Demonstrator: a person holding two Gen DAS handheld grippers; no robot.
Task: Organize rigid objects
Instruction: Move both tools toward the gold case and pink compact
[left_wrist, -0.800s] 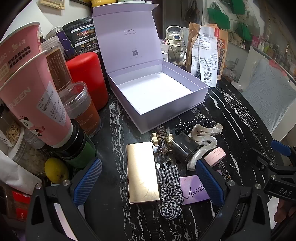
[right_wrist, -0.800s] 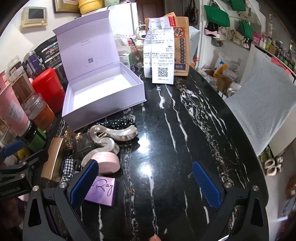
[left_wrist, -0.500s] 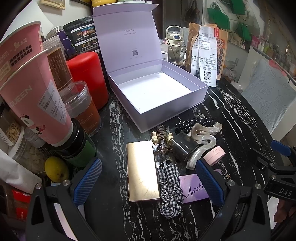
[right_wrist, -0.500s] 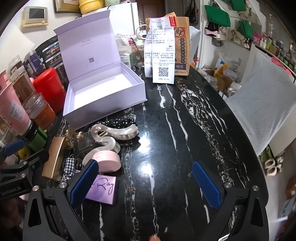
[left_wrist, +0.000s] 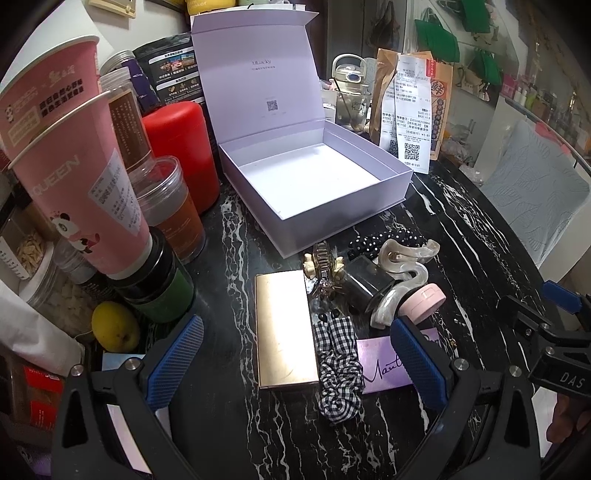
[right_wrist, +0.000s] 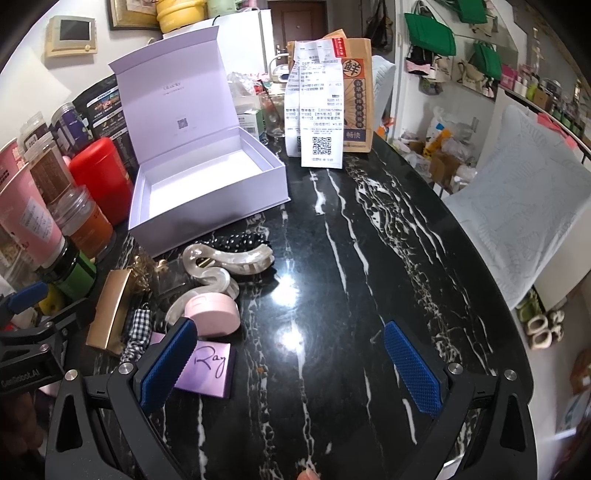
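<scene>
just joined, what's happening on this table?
Nothing is held yet. Both tongs, left and right, hang open above a black marble table. The lilac box stands open and empty. In front of it lies a pile not yet sorted: gold case, checked scrunchie, pearly hair claw, pink compact and purple card. The left tongs hang over the gold case and scrunchie.

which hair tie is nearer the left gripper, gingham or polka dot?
The gingham scrunchie, lying between the left gripper's open fingers beside the gold case. The polka-dot one sits farther off, by the box.
</scene>
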